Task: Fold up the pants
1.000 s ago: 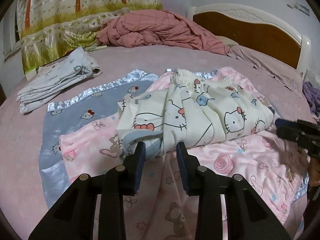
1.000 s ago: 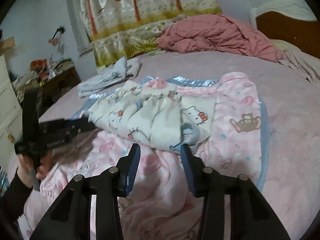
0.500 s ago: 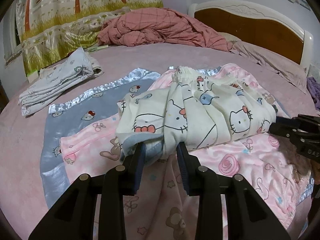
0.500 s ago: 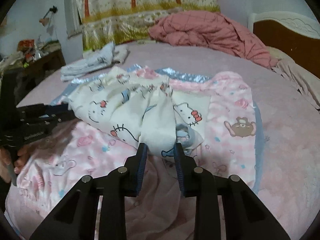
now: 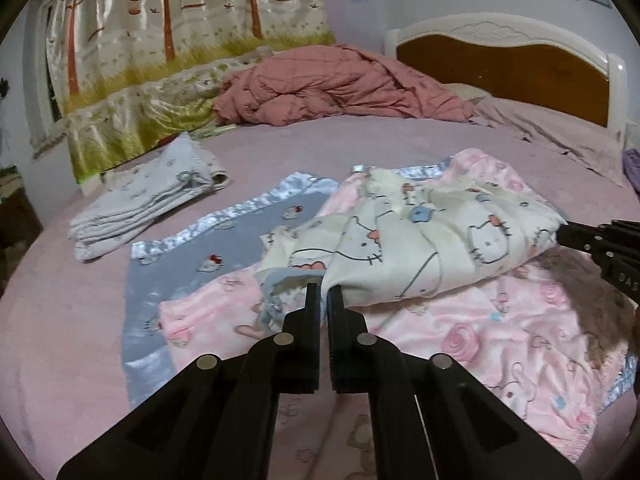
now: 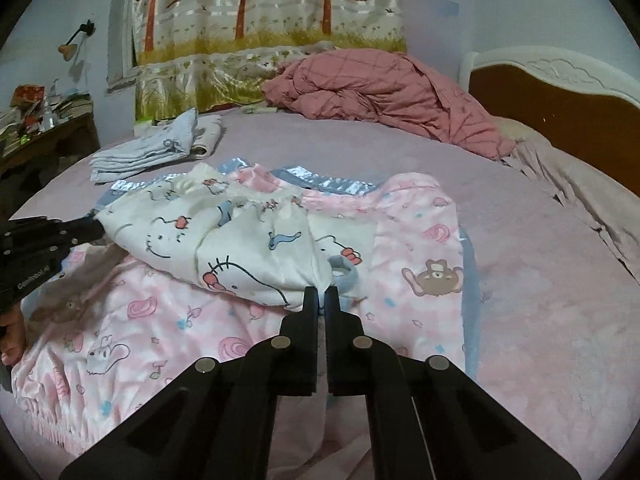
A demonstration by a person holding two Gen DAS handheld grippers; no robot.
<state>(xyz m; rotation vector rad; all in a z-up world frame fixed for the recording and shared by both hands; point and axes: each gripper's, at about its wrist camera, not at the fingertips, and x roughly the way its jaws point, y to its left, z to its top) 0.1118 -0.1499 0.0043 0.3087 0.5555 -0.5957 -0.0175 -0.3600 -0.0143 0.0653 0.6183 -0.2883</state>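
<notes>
Now left tongs and right tongs each pinch the pants' near edge.

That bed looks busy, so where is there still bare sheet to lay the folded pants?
Bare sheet runs right of the pink blanket, toward the headboard. Another strip lies between the blanket and the red quilt. Beside the folded pile it is crowded.

"GenRobot.AI" is printed on the left gripper.
</notes>
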